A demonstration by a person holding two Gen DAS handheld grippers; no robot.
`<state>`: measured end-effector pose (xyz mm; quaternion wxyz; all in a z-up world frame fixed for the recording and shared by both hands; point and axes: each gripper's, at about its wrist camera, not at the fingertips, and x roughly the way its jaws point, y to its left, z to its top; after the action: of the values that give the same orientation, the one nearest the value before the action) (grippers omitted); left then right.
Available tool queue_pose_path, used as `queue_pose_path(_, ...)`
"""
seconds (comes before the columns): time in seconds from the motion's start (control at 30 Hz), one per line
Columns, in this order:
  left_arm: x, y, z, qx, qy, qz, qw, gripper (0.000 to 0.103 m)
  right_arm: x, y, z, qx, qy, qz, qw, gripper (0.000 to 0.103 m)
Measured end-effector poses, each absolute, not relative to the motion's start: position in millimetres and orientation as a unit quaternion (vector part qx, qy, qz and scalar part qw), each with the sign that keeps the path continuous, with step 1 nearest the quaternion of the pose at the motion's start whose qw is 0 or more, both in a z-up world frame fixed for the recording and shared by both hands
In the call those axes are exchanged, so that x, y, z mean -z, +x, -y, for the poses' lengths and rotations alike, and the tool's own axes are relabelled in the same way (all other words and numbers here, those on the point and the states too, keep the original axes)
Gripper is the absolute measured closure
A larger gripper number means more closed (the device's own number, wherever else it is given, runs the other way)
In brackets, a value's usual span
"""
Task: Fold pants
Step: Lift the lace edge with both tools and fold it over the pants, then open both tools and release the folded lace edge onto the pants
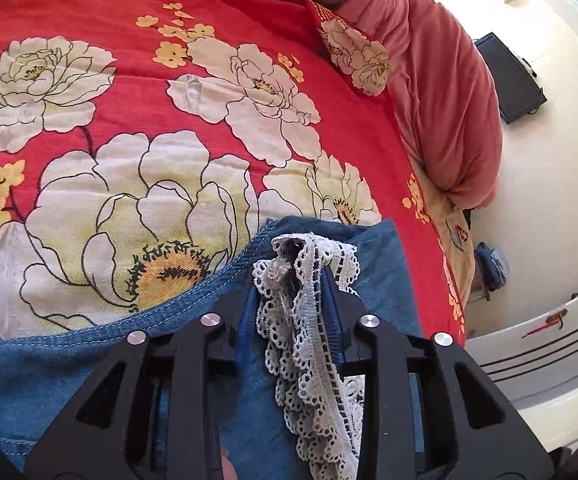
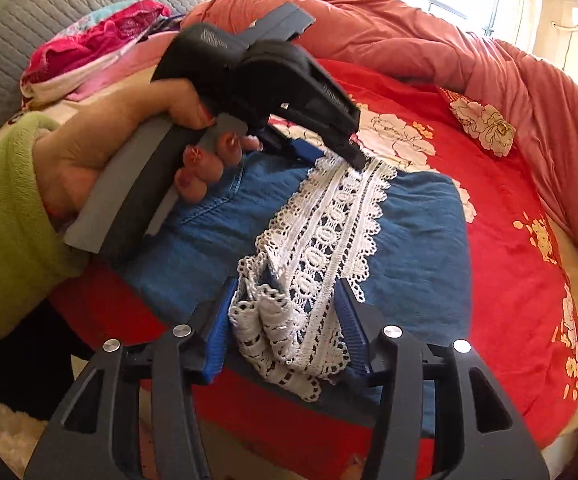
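Note:
Blue denim pants with a white lace trim lie folded on a red floral bedspread. My left gripper is shut on the far end of the lace trim, over the denim. It also shows in the right wrist view, held by a hand in a green sleeve. My right gripper has its blue pads on either side of the bunched near end of the lace and grips it.
A rumpled pink quilt runs along the far side of the bed. A grey quilted headboard and a pile of pink clothes are at the left. The bed's edge, a white wall and a black screen are at the right.

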<state>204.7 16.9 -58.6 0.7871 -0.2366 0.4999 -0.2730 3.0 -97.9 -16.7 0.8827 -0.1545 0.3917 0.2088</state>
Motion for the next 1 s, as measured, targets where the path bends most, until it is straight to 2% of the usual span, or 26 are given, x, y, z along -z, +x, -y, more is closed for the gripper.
queue_pose_path(0.03, 57, 204, -18, 0.273, -0.240, -0.498, 0.787, 0.087, 18, 4, 97, -0.211, -0.159, -0.391, 0.882, 0.072)
queue_pose_path(0.07, 55, 204, -19, 0.273, -0.243, -0.496, 0.788, 0.088, 19, 5, 96, -0.219, -0.160, -0.393, 0.879, 0.086)
queue_pose_path(0.3, 21, 186, -34, 0.279, -0.229, -0.463, 0.810, 0.091, 4, 0, 97, -0.267, -0.139, -0.375, 0.877, 0.087)
queue_pose_path(0.43, 37, 192, -31, 0.263, -0.212, -0.480, 0.810, 0.090, 19, 7, 89, -0.271, -0.144, -0.392, 0.867, 0.083)
queue_pose_path(0.5, 49, 196, -30, 0.249, -0.204, -0.493, 0.809, 0.087, 22, 6, 86, -0.278, -0.142, -0.395, 0.864, 0.075)
queue_pose_path(0.73, 42, 195, -34, 0.238, -0.184, -0.480, 0.824, 0.079, -4, 3, 115, -0.300, -0.071, -0.386, 0.869, 0.073)
queue_pose_path(0.87, 28, 190, -39, 0.223, -0.164, -0.461, 0.843, 0.077, -20, 9, 151, -0.254, -0.037, -0.371, 0.892, 0.067)
queue_pose_path(1.0, 14, 182, -41, 0.214, -0.143, -0.440, 0.860, 0.076, -18, 14, 175, -0.225, -0.012, -0.377, 0.898, 0.067)
